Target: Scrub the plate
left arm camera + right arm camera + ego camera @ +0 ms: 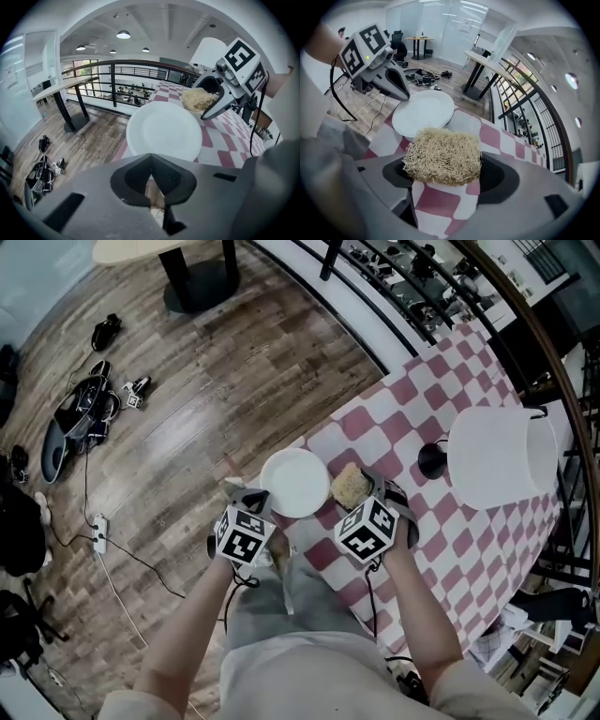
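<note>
Left claw (151, 164) is pinching the near rim of the plate (295, 482), its jaws pressed almost together on the thin edge. This grip is leaving the whole white face bare for scrubbing.

Right claw (445, 171) is gripping a straw-coloured fibre scrubber (443, 154) by its sides, so that its broad face is pointing outward, toward the plate. The scrubber is sitting just beside the plate's right rim. Whether the two are touching cannot be told; the left gripper view is showing the scrubber at or just over the rim's far side.

The plate is hanging at the corner of the bench (487, 549), partly over the red-and-white checked cloth and partly over the floor (216, 381). It appears to be carried by the left claw, not resting on the bench. By this reading the scrubbing is about to start, and the next move is calling for the scrubber to be pressed flat on the face while the rim grip is resisting the push.

Farther along the bench a white-shaded lamp (497, 456) is standing well apart from the work.
</note>
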`<state>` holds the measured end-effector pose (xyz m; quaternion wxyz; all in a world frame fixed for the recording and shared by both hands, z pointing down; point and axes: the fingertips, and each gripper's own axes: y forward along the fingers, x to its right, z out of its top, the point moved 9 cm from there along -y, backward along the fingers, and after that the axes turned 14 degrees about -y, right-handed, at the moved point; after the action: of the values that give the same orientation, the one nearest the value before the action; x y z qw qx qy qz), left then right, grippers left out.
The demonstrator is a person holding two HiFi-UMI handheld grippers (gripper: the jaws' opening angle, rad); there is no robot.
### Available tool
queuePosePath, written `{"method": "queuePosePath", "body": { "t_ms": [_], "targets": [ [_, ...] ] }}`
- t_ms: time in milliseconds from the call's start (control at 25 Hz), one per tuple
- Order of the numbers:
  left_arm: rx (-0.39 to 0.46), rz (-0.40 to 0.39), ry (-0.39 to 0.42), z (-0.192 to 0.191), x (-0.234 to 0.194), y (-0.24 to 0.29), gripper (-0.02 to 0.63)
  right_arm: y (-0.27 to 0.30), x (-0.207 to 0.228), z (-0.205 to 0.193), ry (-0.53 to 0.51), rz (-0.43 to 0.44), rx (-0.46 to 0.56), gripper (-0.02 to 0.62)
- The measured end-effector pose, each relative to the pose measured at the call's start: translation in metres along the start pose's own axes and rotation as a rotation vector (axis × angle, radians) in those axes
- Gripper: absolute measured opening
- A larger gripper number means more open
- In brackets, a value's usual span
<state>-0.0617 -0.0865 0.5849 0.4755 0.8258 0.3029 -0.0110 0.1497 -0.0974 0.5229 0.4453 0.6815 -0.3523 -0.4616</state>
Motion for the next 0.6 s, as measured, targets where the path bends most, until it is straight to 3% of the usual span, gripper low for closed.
{"method": "queuePosePath", "body": {
  "t_ms": [280,600],
  "targets": [
    [0.031,-0.019,0.009,0.006,0.012,-0.026,0.012,-0.041,0.019,0.018,0.057,-0.037,0.120,0.360],
    [0.199,-0.027,0.018,0.055,0.025,-0.092,0.012,-0.101,0.044,0.061,0.030,-0.116,0.320,0.360]
  ]
}}
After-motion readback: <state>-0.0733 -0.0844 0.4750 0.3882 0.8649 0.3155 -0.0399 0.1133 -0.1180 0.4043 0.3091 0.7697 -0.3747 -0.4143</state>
